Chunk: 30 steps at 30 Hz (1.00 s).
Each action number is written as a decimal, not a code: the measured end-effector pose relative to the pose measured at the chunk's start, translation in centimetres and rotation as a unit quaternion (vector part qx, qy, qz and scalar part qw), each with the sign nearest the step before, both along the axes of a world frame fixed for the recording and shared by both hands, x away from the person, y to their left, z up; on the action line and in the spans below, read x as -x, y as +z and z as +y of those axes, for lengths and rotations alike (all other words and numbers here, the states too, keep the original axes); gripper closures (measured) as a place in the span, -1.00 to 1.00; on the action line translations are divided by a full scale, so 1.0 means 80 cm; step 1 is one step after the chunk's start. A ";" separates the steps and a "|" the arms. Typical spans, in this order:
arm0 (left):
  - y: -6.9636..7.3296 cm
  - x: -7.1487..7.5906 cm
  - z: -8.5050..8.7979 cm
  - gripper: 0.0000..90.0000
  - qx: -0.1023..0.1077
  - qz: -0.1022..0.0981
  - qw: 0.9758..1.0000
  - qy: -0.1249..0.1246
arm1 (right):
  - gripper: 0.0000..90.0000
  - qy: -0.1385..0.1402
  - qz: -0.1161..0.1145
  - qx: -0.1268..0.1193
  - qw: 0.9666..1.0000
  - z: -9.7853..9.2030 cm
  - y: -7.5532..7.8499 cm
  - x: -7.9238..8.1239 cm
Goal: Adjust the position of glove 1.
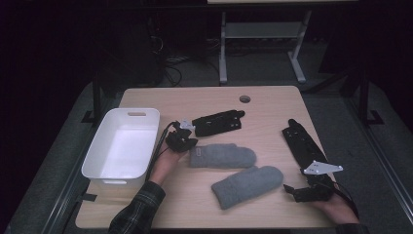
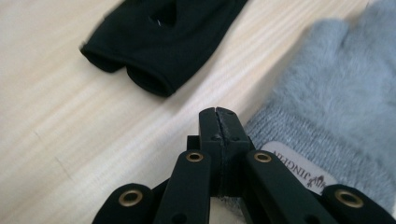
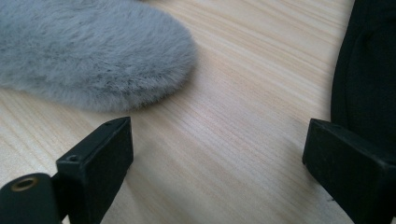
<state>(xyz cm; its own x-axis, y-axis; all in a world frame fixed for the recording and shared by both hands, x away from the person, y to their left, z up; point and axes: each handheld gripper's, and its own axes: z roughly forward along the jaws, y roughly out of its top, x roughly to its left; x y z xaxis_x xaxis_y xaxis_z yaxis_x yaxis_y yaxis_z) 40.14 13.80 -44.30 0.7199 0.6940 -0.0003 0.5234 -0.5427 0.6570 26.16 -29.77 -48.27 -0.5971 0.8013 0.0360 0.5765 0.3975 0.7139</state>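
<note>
Two grey fluffy mittens lie mid-table: the far mitten [image 1: 222, 156] and the near mitten [image 1: 248, 185]. One black glove [image 1: 219, 122] lies behind them, another black glove [image 1: 302, 144] at the right. My left gripper [image 1: 191, 142] sits by the far mitten's cuff. In the left gripper view its jaws [image 2: 218, 114] are pressed together with nothing seen between them, the cuff with its label [image 2: 299, 170] just to their right and the black glove [image 2: 163, 42] ahead. My right gripper [image 1: 290, 193] stands open over bare wood [image 3: 219, 158], between the near mitten's tip [image 3: 93, 51] and the right black glove [image 3: 369, 70].
A white plastic bin [image 1: 155, 141] stands empty at the table's left side, close to my left hand. A round cable hole [image 1: 245, 99] is near the far edge. Beyond the table, a dark floor and a desk frame [image 1: 223, 48].
</note>
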 end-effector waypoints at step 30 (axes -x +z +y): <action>0.026 0.059 -0.055 -0.02 0.030 -0.001 0.993 -0.118 | -0.82 0.001 0.000 0.000 1.000 0.000 0.000 0.000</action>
